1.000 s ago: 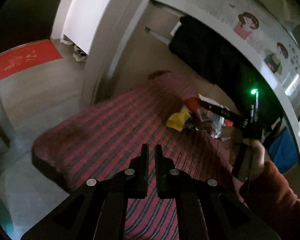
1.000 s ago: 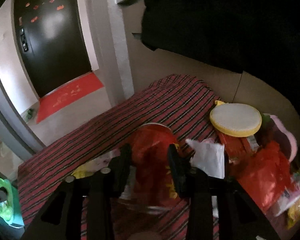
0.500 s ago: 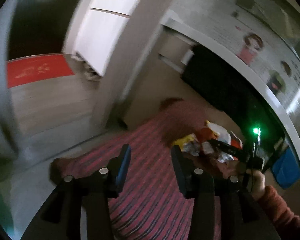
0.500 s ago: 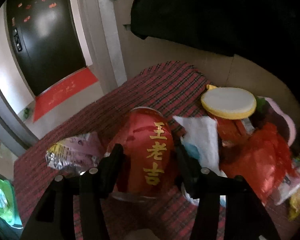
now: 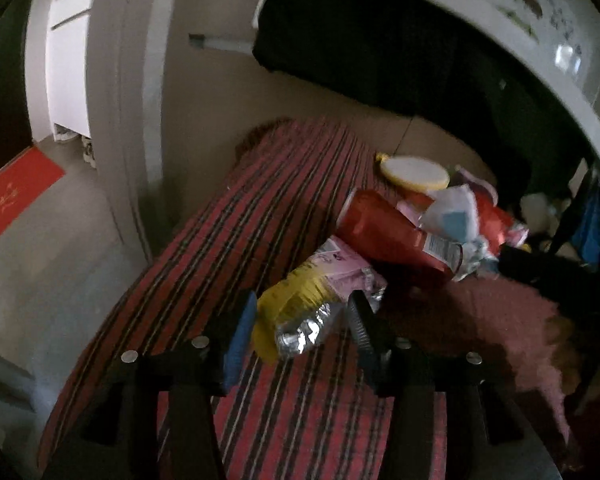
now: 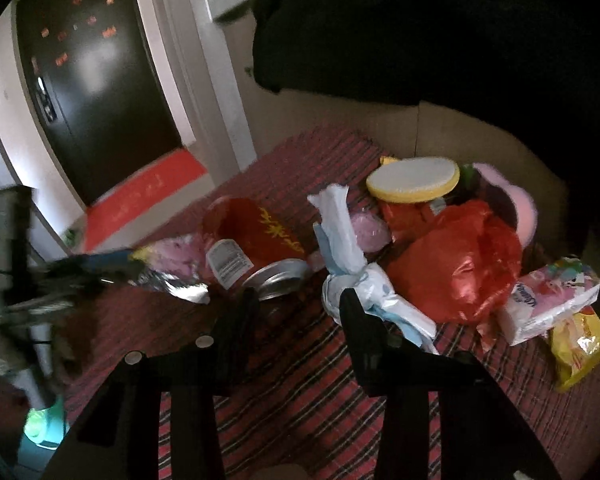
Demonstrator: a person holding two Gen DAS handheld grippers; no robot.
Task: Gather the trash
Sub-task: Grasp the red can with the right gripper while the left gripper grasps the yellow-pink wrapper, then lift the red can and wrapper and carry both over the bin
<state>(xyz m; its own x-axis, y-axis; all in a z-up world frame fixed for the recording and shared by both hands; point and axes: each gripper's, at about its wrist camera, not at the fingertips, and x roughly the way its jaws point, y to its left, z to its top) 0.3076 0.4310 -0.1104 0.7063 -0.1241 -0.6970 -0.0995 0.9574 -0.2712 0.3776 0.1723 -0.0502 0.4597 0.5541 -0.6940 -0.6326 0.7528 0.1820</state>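
A pile of trash lies on a red striped cloth [image 5: 260,216]. My left gripper [image 5: 302,316] is open, its fingers either side of a yellow, pink and foil snack wrapper [image 5: 300,300]. Behind it lies a red can [image 5: 388,232] on its side. In the right wrist view my right gripper [image 6: 296,308] is open and empty just in front of the red can [image 6: 256,248], with crumpled white paper [image 6: 348,264] by its right finger. The left gripper [image 6: 84,268] shows blurred at the left, at the wrapper [image 6: 168,264].
A red plastic bag [image 6: 460,264], a yellow-rimmed round lid [image 6: 414,180], a pink tissue pack [image 6: 548,304] and a yellow packet [image 6: 580,348] lie to the right. A dark garment [image 6: 440,40] hangs above. A dark door [image 6: 96,80] and red mat [image 6: 144,196] are at the left.
My left gripper opened and moved in around the snack wrapper. My right gripper let go of the red can and drew back; the can now lies on its side.
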